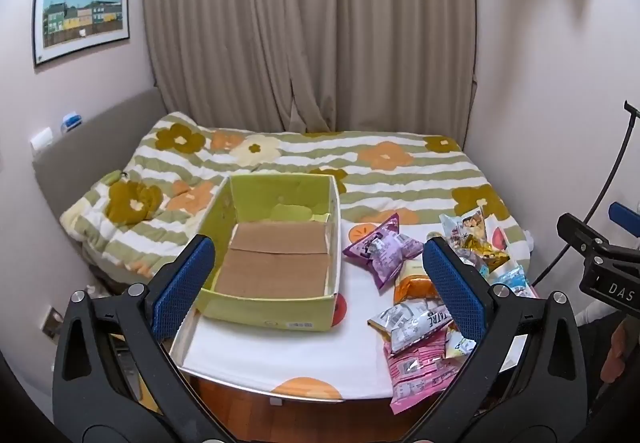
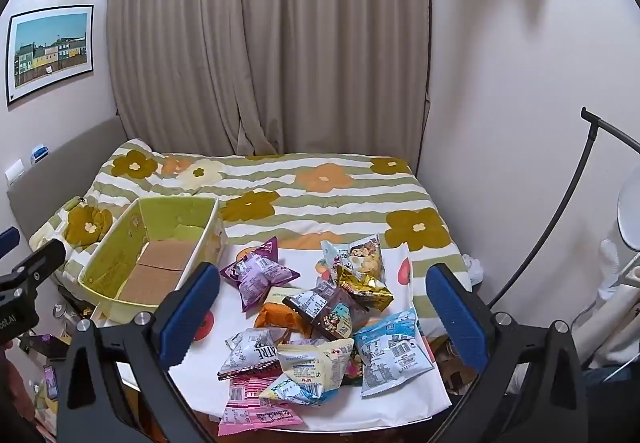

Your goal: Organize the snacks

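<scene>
Simply flowered bedspread (image 1: 400, 171) below beige curtains (image 1: 308, 27)

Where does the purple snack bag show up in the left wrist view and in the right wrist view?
Left wrist: purple snack bag right of centre, just right of the green box.
Right wrist: purple snack bag left of centre, at the pile's far left.
Shared landmark: the green box, lying left of the bag.

Right gripper (image 2: 322, 307) hangs wide open above the snack pile, blue pads spread and nothing between them. Purple packet (image 2: 260, 277) lies at the pile's far left, just beside the green cardboard box (image 2: 120, 239). Light-blue packet (image 2: 390, 353) sits on the pile's right, pink packet (image 2: 256, 409) at its near edge.
</scene>
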Motion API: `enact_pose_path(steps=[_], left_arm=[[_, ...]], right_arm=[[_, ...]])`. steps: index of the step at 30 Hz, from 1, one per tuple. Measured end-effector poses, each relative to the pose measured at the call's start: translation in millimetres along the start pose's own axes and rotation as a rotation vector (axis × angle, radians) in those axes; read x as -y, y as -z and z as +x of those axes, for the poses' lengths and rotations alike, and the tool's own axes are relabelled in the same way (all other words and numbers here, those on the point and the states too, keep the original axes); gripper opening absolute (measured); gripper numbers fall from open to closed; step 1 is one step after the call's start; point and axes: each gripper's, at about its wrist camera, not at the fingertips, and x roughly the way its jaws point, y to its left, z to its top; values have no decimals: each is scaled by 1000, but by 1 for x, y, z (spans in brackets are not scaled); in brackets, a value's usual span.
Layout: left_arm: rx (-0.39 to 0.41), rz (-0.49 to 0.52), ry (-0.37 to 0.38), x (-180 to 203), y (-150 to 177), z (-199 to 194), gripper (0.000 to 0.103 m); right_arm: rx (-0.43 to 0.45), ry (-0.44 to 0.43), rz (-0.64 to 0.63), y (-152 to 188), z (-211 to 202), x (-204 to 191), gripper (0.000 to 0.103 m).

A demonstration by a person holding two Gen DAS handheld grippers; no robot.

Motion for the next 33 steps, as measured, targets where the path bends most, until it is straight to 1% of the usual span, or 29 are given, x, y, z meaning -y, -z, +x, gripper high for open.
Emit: enact_pose_path(steps=[14, 22, 33], left_arm=[[-17, 10, 15, -4, 2, 10, 103], [-18, 10, 21, -6, 2, 10, 103], [-25, 12, 35, -5, 3, 11, 103]], right_arm=[[-17, 6, 12, 2, 3, -6, 103], [-25, 6, 16, 7, 4, -9, 103], [-35, 3, 19, 5, 6, -9, 103]])
